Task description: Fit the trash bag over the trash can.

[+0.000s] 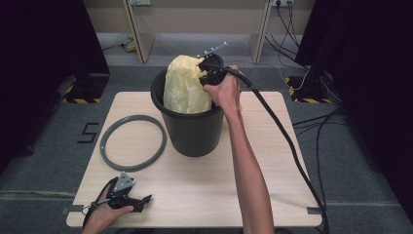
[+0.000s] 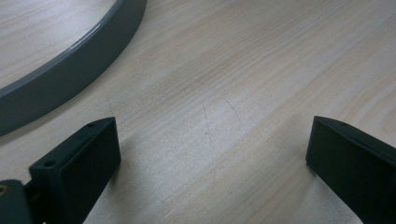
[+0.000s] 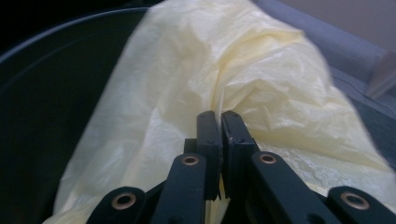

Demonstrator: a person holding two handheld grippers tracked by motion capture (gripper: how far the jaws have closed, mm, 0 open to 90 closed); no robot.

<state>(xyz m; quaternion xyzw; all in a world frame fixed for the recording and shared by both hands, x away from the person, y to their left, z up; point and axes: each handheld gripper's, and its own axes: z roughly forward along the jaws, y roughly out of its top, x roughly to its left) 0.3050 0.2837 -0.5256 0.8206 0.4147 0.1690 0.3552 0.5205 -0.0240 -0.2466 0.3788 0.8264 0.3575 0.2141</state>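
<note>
The right gripper [image 3: 219, 116] was clamped, apparently on a fold of the yellow bag [image 3: 243, 79] standing in the black bin [image 1: 192, 131]. The left gripper [image 2: 210, 144] rested spread apart on the table [image 1: 209, 180], near the grey ring [image 1: 132, 142].

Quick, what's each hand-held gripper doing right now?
Left hand-held gripper: open, holding nothing, low over the table.
Right hand-held gripper: shut on the yellow bag.

grey ring [image 1: 132, 142] and bucket [image 1: 191, 130] block left tabletop.
</note>
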